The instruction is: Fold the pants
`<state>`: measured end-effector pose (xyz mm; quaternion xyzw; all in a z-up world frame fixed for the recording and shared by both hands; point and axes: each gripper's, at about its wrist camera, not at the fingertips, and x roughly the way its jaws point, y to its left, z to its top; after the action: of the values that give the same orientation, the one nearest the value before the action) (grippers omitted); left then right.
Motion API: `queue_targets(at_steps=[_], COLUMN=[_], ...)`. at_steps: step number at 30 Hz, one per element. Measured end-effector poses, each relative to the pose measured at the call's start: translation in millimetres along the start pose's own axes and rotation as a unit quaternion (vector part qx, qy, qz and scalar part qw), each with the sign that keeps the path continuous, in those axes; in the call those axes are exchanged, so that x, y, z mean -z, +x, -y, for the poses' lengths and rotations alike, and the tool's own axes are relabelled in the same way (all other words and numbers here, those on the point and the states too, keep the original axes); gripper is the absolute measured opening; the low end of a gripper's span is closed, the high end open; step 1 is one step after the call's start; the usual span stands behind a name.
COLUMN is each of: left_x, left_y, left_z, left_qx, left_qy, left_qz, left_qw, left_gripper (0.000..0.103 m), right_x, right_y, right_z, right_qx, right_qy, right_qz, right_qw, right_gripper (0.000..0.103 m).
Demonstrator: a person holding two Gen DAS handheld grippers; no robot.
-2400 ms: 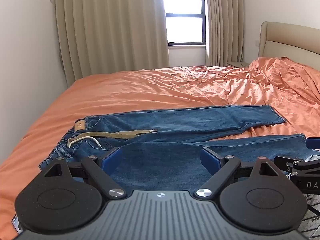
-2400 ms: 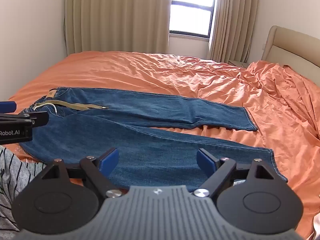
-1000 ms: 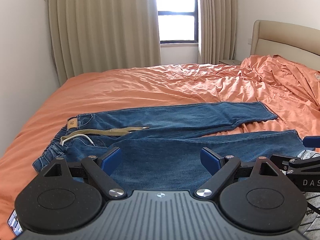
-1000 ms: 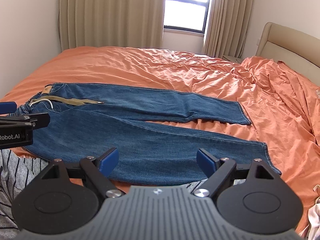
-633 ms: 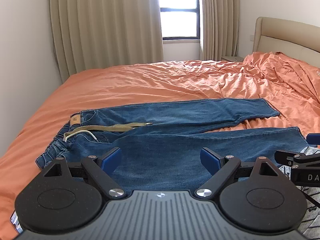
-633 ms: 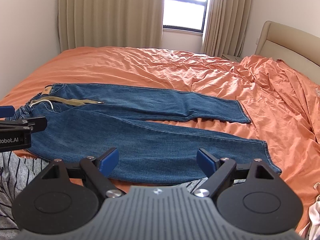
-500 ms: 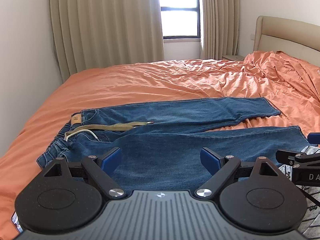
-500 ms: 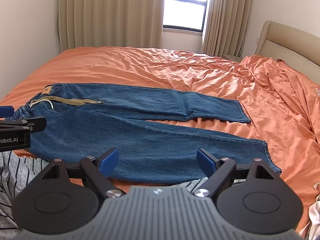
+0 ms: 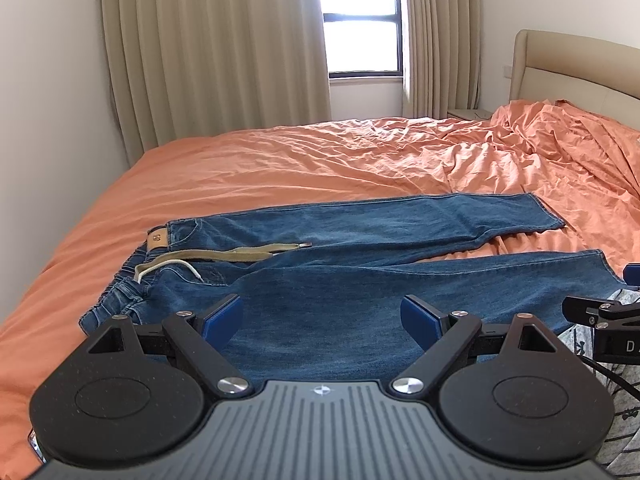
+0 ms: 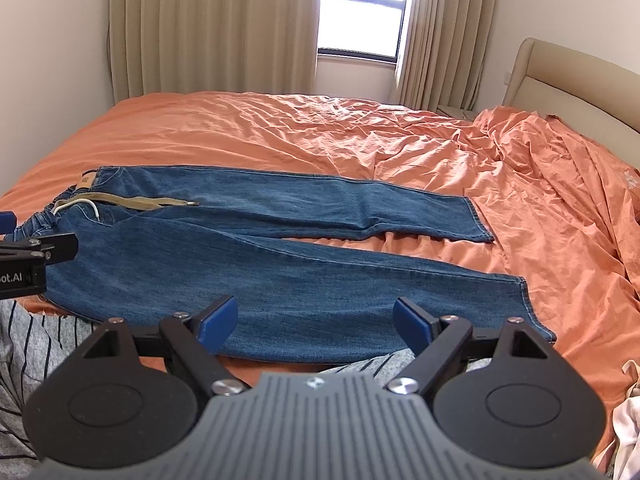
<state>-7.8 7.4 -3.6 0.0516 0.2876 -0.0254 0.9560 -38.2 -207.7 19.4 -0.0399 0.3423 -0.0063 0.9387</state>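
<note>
Both hand-held grippers [image 9: 322, 318] [image 10: 316, 320] wide apart, jeans [image 10: 248, 264] flat along bed's [image 10: 280, 132] near edge

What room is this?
Most likely a bedroom: a big bed with an orange sheet, a padded headboard, and long curtains beside a window. Blue jeans lie on the bed.

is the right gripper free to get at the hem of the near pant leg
Probably yes: the right gripper is open and empty, and the near leg's hem lies flat on the bed with nothing between them.
</note>
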Motion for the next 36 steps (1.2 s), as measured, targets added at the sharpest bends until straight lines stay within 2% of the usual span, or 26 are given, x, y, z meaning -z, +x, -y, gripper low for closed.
queue_targets(at_steps=[25,28,33,35,36], left_x=[-0.6,-4.4,-12.6,-17.0,-19.1], left_y=[1.4,8.8,23.8,34.9,42.2], left_z=[-6.7,-22.0,-76.3,-98.4,-109.5], left_qx=[-0.002,0.003,0.02,0.026,0.028], left_qy=[0.003,-0.008,-0.073,-0.077,-0.074], left_qz=[-0.003,-0.012,-0.022,-0.032,-0.037], left_qw=[1.0,0.9999,0.9969,0.9962,0.9961], left_gripper=[0.103,0.103,0.097,0.082,0.079], right_x=[0.0,0.7,-4.9,-9.8,-12.4], right_y=[0.5,6.7,29.4,44.5,53.1], right_z=[2.6,8.0,16.6,17.6,18.0], right_qx=[0.0,-0.016,-0.043,-0.049,-0.053], right_qy=[0.002,0.009,0.013,0.01,0.007], right_qz=[0.005,0.024,0.056,0.054,0.054], right_qw=[1.0,1.0,0.997,0.997,0.997], right_gripper=[0.081,0.081,0.081,0.081,0.081])
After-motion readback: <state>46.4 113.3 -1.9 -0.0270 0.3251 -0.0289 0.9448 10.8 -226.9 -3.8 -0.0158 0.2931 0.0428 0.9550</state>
